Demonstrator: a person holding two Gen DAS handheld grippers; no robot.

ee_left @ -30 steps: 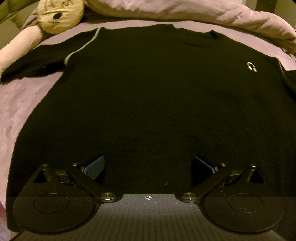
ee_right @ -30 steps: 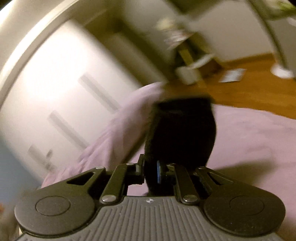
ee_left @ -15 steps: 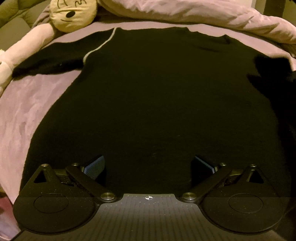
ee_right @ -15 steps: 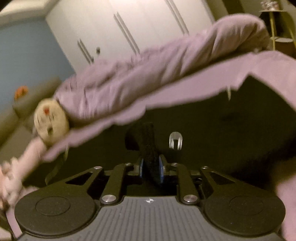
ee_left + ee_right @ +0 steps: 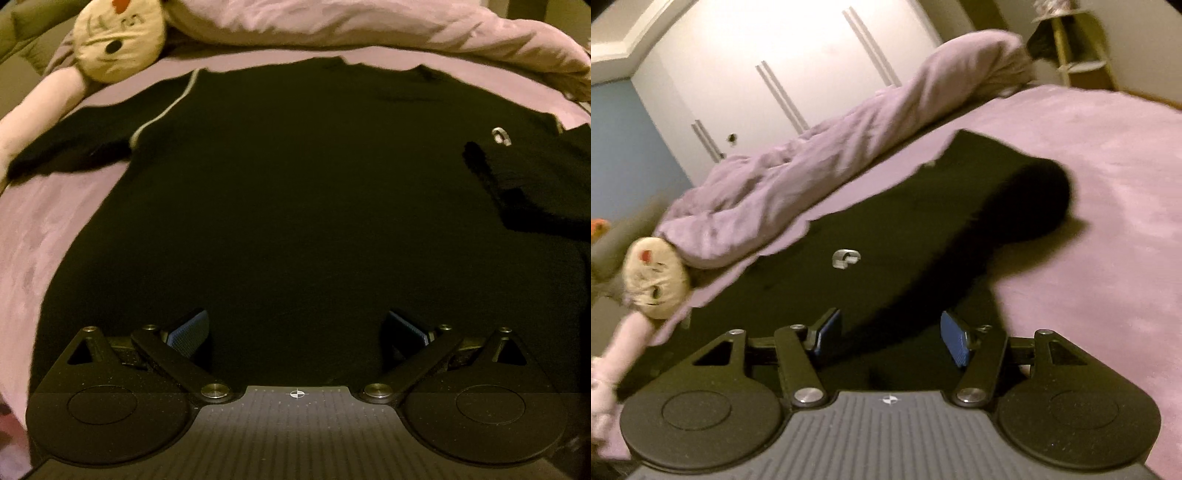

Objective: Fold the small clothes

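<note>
The left wrist view looks steeply down from close above the hem of a black sweater point(image 5: 295, 206) spread on the bed point(image 5: 40, 236), facing up its length toward the collar and the plush toy point(image 5: 118, 40). The right wrist view sits low beside the folded-in sleeve point(image 5: 1008, 225), tilted, facing across the bed toward white wardrobe doors point(image 5: 783, 70). Both views share the sweater's chest logo point(image 5: 501, 136), the rumpled lilac duvet point(image 5: 820, 158) and the toy.

Black sweater point(image 5: 295, 206): matt, fuzzy knit cloth. Lilac bedsheet point(image 5: 1089, 192), soft cloth, faintly mottled. Duvet point(image 5: 820, 158) crumpled fabric. Wardrobe doors point(image 5: 783, 55) smooth, glossy. Gripper pads point(image 5: 955, 341) blue, ribbed; linkage matt black plastic.
</note>
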